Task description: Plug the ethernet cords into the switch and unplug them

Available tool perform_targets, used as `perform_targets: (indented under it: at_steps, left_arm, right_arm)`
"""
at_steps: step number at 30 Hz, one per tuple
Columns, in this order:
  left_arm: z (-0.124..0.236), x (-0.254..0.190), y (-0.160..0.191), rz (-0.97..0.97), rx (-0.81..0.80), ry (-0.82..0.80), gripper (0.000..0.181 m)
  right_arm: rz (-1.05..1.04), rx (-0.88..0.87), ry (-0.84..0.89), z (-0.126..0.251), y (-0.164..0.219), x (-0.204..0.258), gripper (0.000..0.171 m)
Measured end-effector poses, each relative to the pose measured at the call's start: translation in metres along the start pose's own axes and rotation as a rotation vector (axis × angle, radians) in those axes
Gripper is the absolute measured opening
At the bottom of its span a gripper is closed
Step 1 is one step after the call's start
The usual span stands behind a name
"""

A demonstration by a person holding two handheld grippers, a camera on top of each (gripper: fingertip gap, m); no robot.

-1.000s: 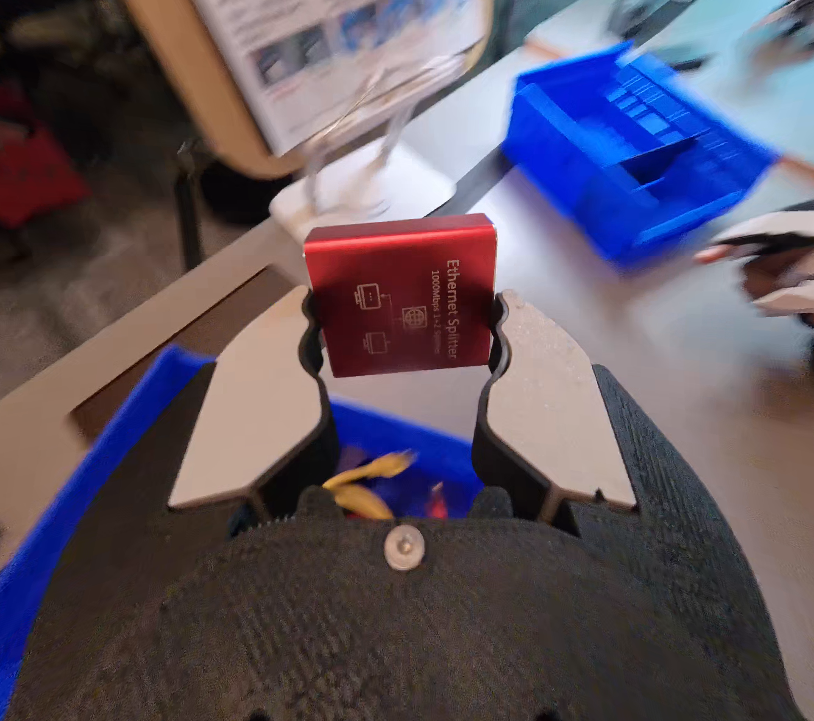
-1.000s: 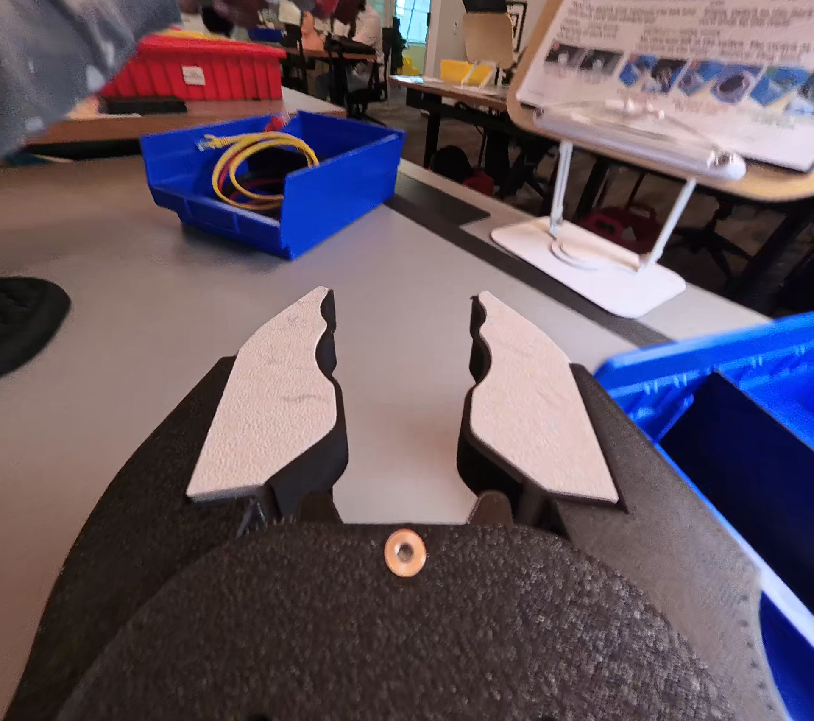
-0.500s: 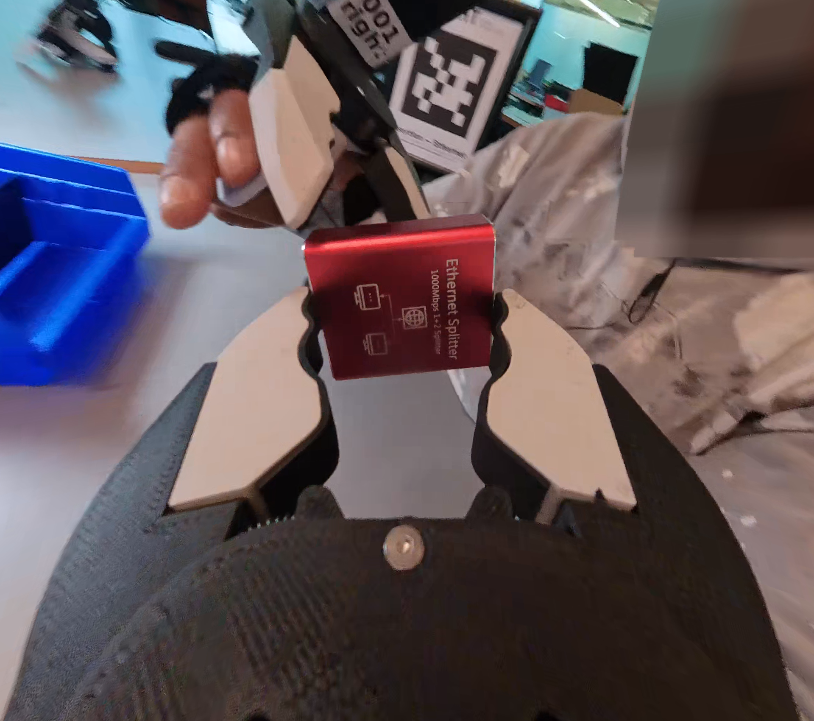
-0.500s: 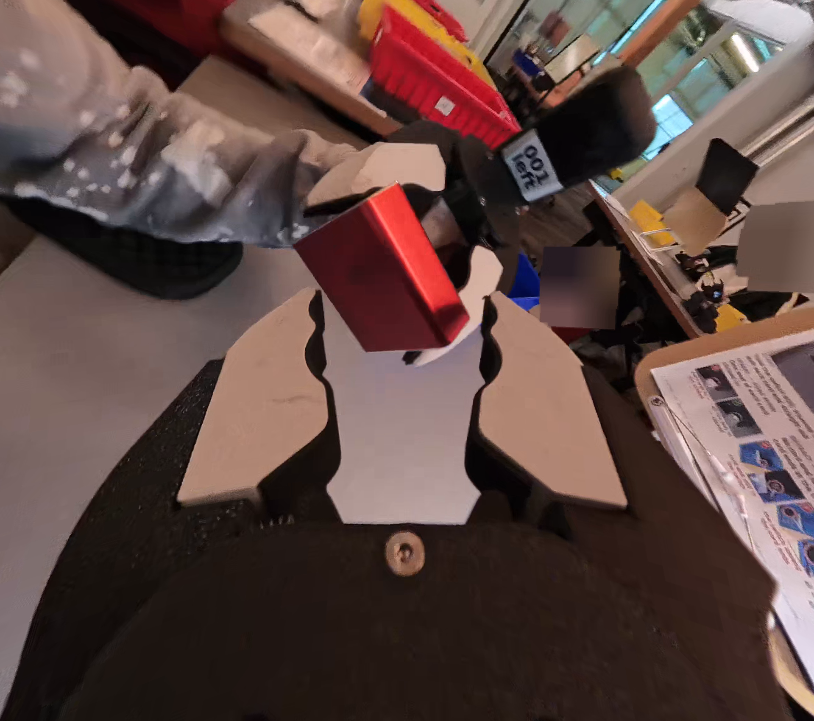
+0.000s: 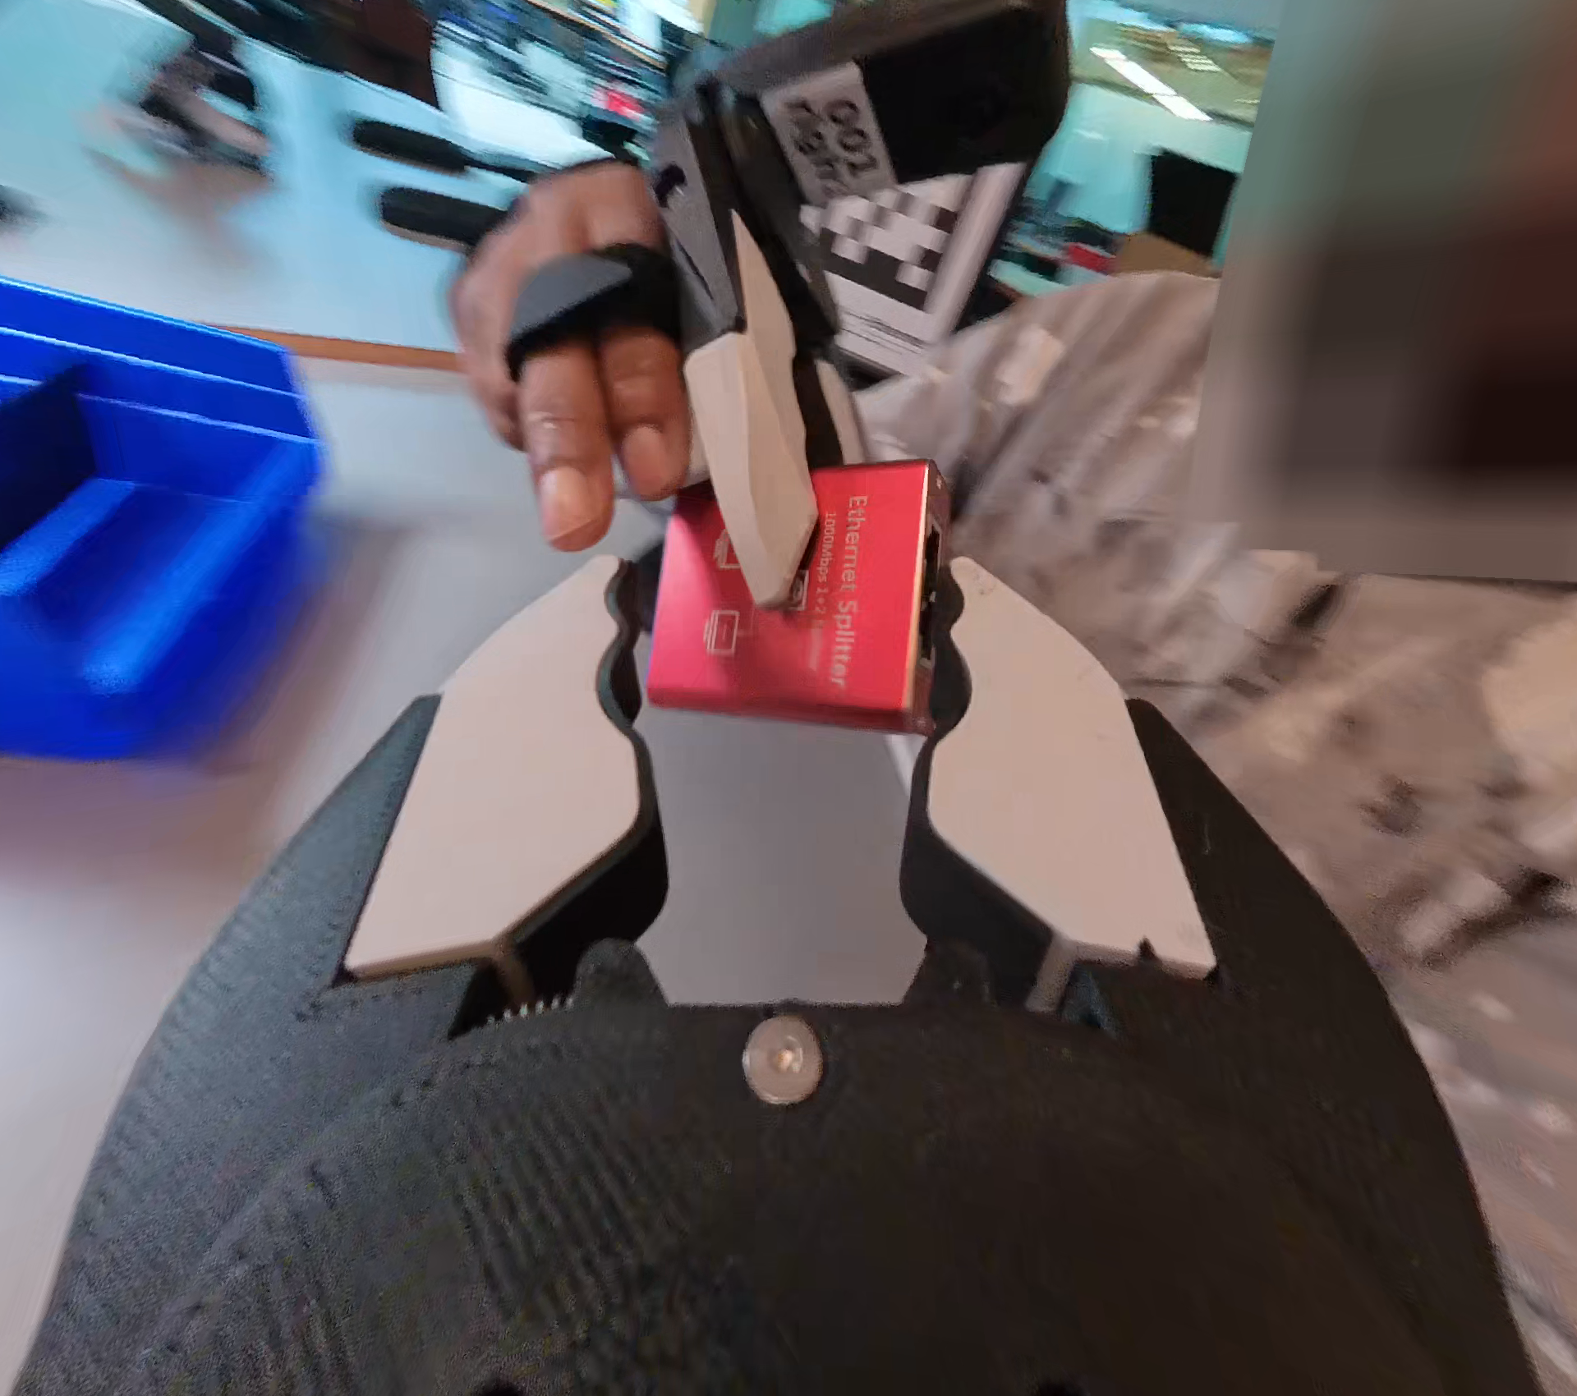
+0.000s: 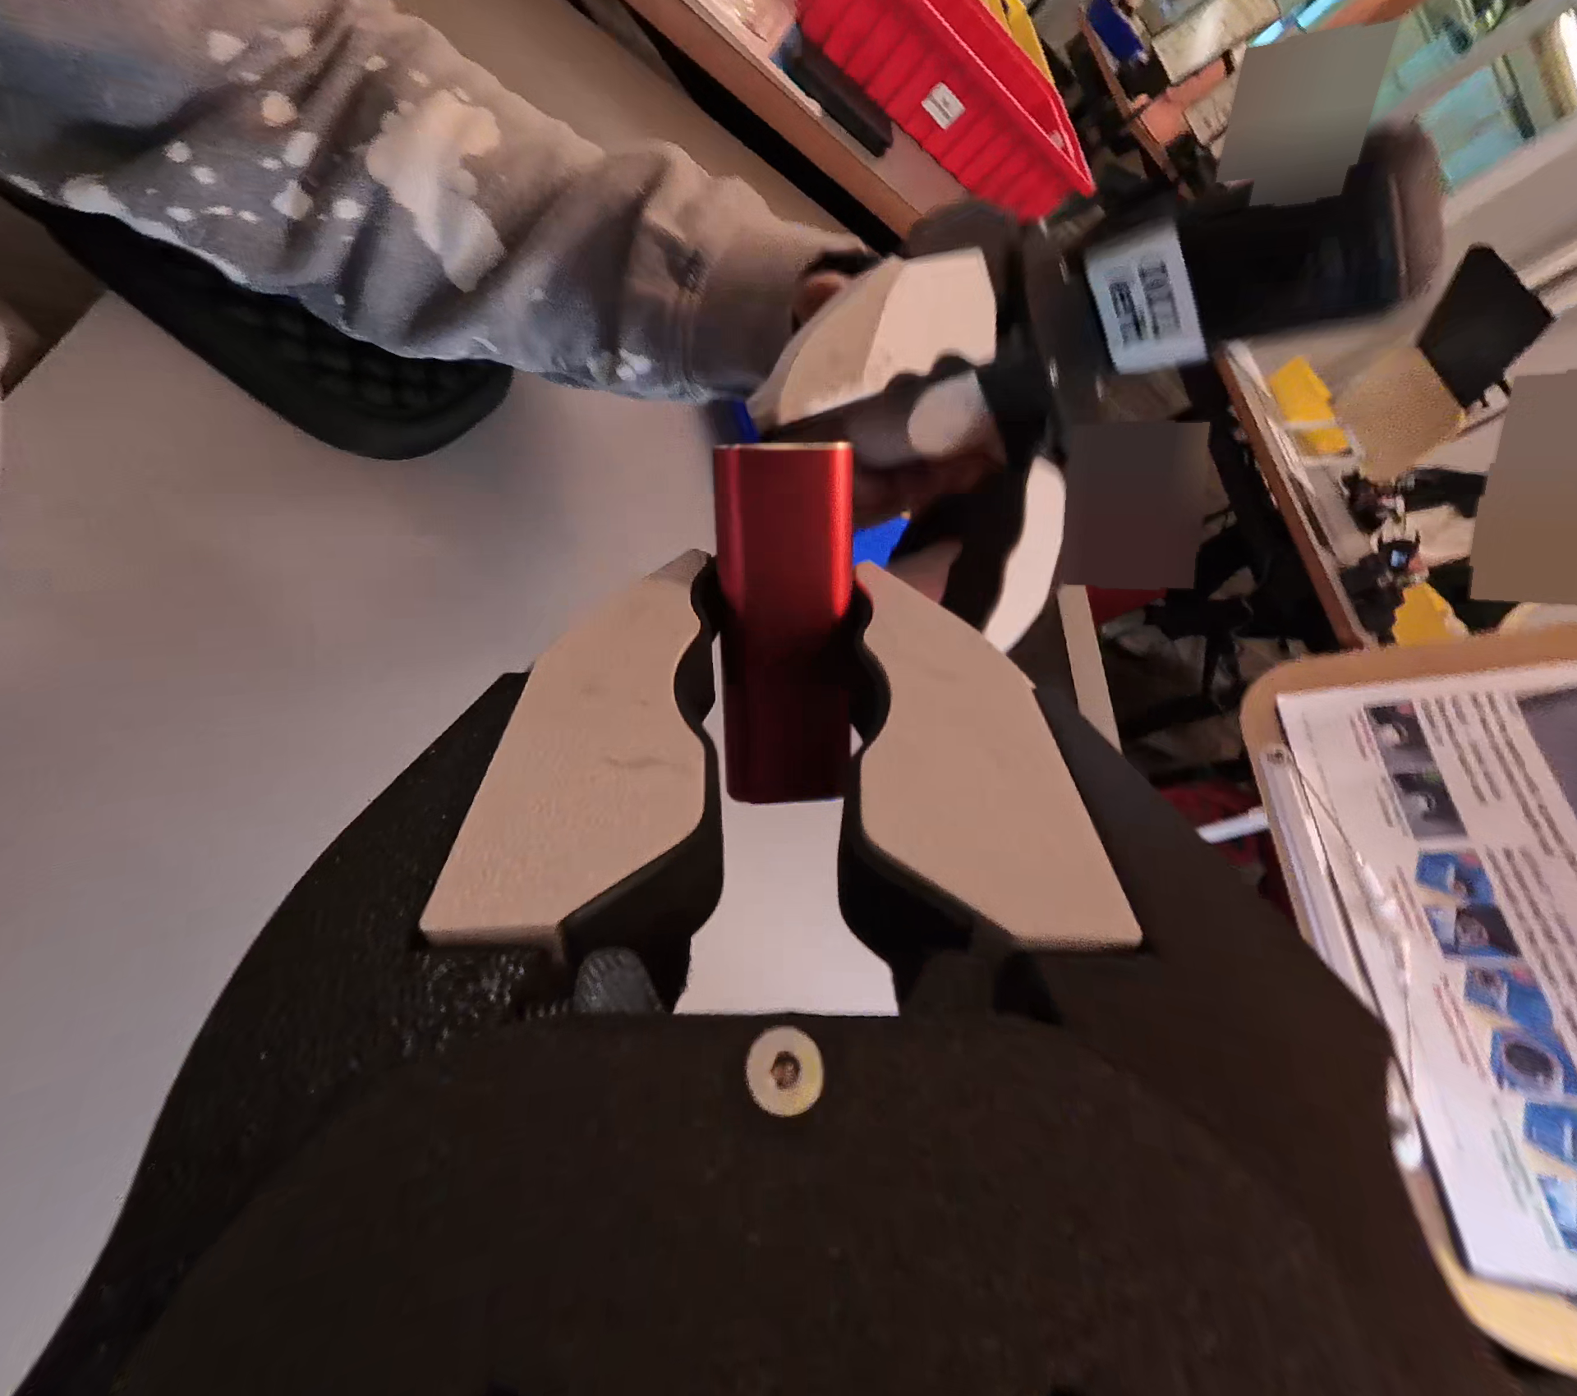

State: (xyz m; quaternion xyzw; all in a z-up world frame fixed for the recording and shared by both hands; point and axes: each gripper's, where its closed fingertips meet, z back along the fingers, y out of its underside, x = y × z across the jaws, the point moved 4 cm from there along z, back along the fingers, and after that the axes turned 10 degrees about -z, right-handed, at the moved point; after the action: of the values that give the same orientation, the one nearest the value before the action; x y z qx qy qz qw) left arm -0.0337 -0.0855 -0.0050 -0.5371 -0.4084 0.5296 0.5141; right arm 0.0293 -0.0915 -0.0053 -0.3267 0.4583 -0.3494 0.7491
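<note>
In the left wrist view, our left gripper [image 5: 785, 660] has its fingers spread, with the red switch [image 5: 789, 600] between the tips. The box's right edge, where a port shows, lies against the right finger [image 5: 1050, 783]; a small gap separates its left edge from the left finger [image 5: 512, 783]. The right gripper [image 5: 772, 459] reaches down from above, gripped by a hand [image 5: 580, 365] with a black strap over two knuckles. One of its pale fingers lies flat across the switch's printed top; the other is hidden behind the box. White lettering and small icons on the switch are partly covered. A checkered marker and a label sit on the right gripper's body, too blurred to make out. A blue bin [image 5: 145, 527] at the left is smeared by motion and cut off by the frame edge. A pale speckled sleeve [image 5: 1067, 434] fills the right side.

In the right wrist view, our right gripper [image 6: 785, 638] pinches the switch [image 6: 783, 613] across its thin sides, both fingers pressed against it; the box stands edge-on above the grey worktop [image 6: 256, 587]. Beyond it, the left gripper [image 6: 922, 365] is blurred, so we cannot tell there how its fingers stand. A sleeve [image 6: 384, 203] crosses from the upper left. Red and yellow bins [image 6: 922, 50] sit on a farther table, and a printed sheet on a board [image 6: 1451, 886] is cut off at the right.
</note>
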Motion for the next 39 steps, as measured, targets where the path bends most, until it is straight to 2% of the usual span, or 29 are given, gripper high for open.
perform_targets:
  at_steps: [1,3,7,9,11,13,15,19,21,24,27,29,34,39]
  left_arm:
    - [0.007,0.002,-0.006,-0.036,-0.004,-0.088,0.063]
    - [0.015,0.003,-0.014,-0.117,0.052,-0.25,0.06]
    - [0.009,0.008,-0.011,-0.3,0.299,-0.514,0.056]
    - [0.0,0.014,-0.006,-0.358,0.398,-0.588,0.053]
    - [-0.008,0.018,0.0,-0.403,0.468,-0.613,0.043]
    - [-0.012,0.018,0.0,-0.45,0.486,-0.618,0.036]
    - [-0.012,0.013,-0.01,-0.503,0.402,-0.606,0.029]
    - [-0.007,-0.006,-0.041,-0.52,0.087,-0.515,0.027]
    - [-0.005,-0.016,-0.052,-0.522,-0.034,-0.471,0.027]
    - [-0.003,-0.024,-0.066,-0.518,-0.189,-0.438,0.027]
    - [-0.006,-0.026,-0.071,-0.511,-0.301,-0.407,0.027]
    - [-0.01,-0.023,-0.069,-0.495,-0.309,-0.399,0.028]
    - [-0.007,-0.02,-0.064,-0.45,-0.231,-0.413,0.029]
    - [0.0,-0.025,-0.066,-0.418,-0.168,-0.424,0.044]
  right_arm:
    - [-0.023,0.014,0.02,0.004,0.003,-0.006,0.026]
    - [-0.057,0.052,0.069,0.011,0.012,-0.017,0.026]
    - [-0.134,0.123,0.134,0.017,0.027,-0.032,0.026]
    - [-0.147,0.147,0.139,0.015,0.03,-0.032,0.026]
    - [-0.149,0.158,0.146,0.013,0.029,-0.032,0.026]
    - [-0.148,0.159,0.148,0.016,0.028,-0.032,0.026]
    - [-0.161,0.074,0.143,0.022,0.019,-0.033,0.026]
    - [-0.241,-0.243,0.11,0.042,-0.016,-0.036,0.029]
    - [-0.266,-0.363,0.095,0.048,-0.026,-0.037,0.038]
    - [-0.315,-0.473,0.048,0.053,-0.036,-0.036,0.042]
    - [-0.306,-0.487,0.067,0.047,-0.042,-0.033,0.038]
    - [-0.285,-0.493,0.112,0.046,-0.045,-0.033,0.028]
    - [-0.322,-0.403,0.08,0.046,-0.037,-0.034,0.027]
    - [-0.329,-0.298,0.066,0.036,-0.025,-0.033,0.027]
